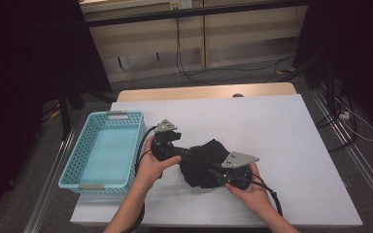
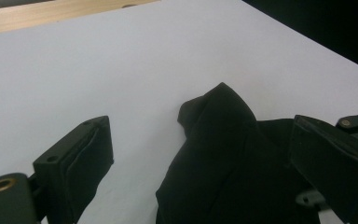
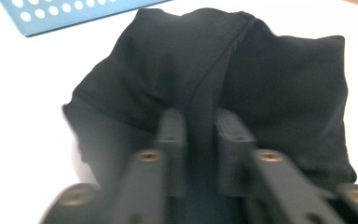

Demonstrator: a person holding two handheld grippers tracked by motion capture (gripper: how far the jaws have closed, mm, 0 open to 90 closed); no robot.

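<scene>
A crumpled black cloth (image 1: 205, 154) lies on the white table (image 1: 281, 131), just right of a light blue basket. My left gripper (image 1: 187, 156) comes at the cloth from its left side. In the left gripper view the cloth (image 2: 223, 154) rises in a peak between the wide-apart jaws of the left gripper (image 2: 200, 170), and neither pad presses on it. My right gripper (image 1: 212, 171) reaches into the cloth from the lower right. In the right gripper view the right gripper (image 3: 201, 140) has its jaws close together, pinching a raised fold of the cloth (image 3: 205, 70).
The light blue perforated basket (image 1: 75, 158) stands empty at the table's left edge; its corner (image 3: 74, 14) shows past the cloth. A wooden strip (image 1: 204, 91) runs along the table's far side. Open white surface lies to the right and behind the cloth.
</scene>
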